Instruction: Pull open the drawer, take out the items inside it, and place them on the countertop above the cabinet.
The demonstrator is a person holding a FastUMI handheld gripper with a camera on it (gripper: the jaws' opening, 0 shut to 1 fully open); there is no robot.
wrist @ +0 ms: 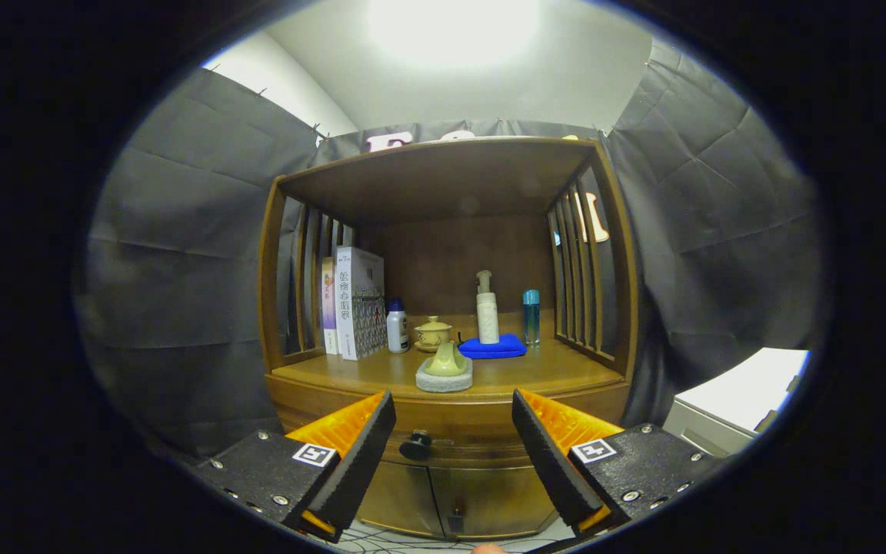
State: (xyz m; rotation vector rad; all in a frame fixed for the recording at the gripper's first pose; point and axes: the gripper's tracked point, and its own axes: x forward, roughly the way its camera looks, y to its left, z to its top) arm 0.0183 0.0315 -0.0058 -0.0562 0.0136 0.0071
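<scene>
So we're at the very first step: fingers [454,454] spread wide and empty, drawer [451,431] shut just ahead with its knob [416,445] between them, next they need closing on that knob.

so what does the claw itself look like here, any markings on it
The claw has two wedge-shaped fingers that taper forward, with ribbed inner faces. Each sits on a dark, speckled block fastened with small silver screws. Each block carries a small square black-and-white tag near the finger's base. The fingers stand apart, empty, with the drawer knob seen between them.
</scene>
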